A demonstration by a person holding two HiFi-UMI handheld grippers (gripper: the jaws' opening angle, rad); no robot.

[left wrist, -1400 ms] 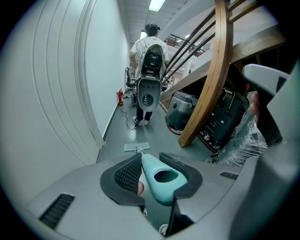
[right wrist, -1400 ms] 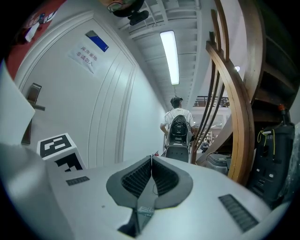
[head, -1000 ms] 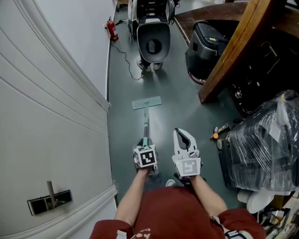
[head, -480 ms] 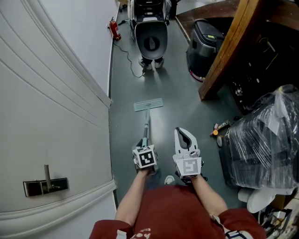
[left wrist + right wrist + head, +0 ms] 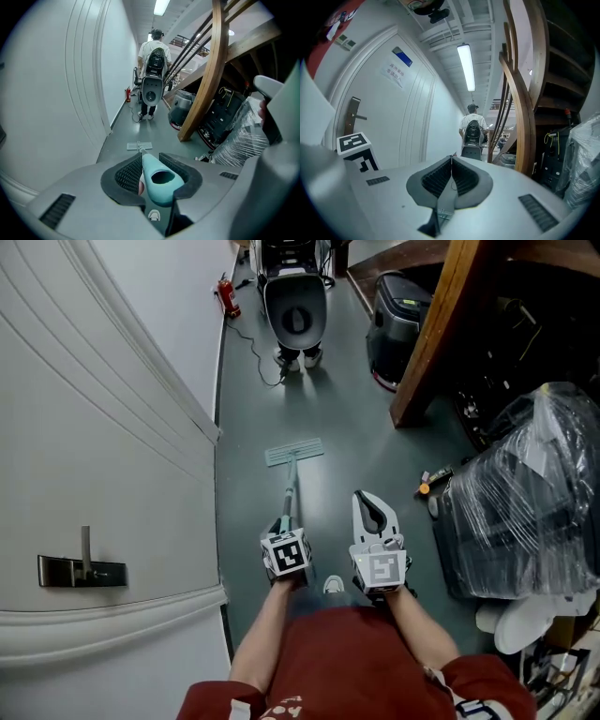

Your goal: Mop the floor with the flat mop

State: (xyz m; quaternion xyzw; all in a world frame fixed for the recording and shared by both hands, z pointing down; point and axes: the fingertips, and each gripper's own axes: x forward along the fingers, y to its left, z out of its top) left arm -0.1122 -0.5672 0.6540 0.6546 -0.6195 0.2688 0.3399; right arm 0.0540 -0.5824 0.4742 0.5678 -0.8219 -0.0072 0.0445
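The flat mop head (image 5: 294, 454) lies on the dark green floor ahead of me, and its thin handle runs back to my left gripper (image 5: 284, 525). In the left gripper view that gripper (image 5: 149, 161) is shut on the teal end of the mop handle (image 5: 158, 182), with the mop head (image 5: 139, 146) small beyond it. My right gripper (image 5: 368, 500) hovers to the right of the handle, apart from it. The right gripper view shows this gripper (image 5: 451, 161) shut with its pads together and nothing between them.
A white door with a metal handle (image 5: 81, 570) and a white wall line the left. Ahead stands a person with a grey machine (image 5: 294, 313), near a red extinguisher (image 5: 225, 296). On the right are a wooden beam (image 5: 429, 343), a black bin (image 5: 397, 317) and a plastic-wrapped load (image 5: 525, 507).
I have stepped backwards, and the mop head has slid back along the floor towards me, past the wall corner. Both grippers keep the same state.
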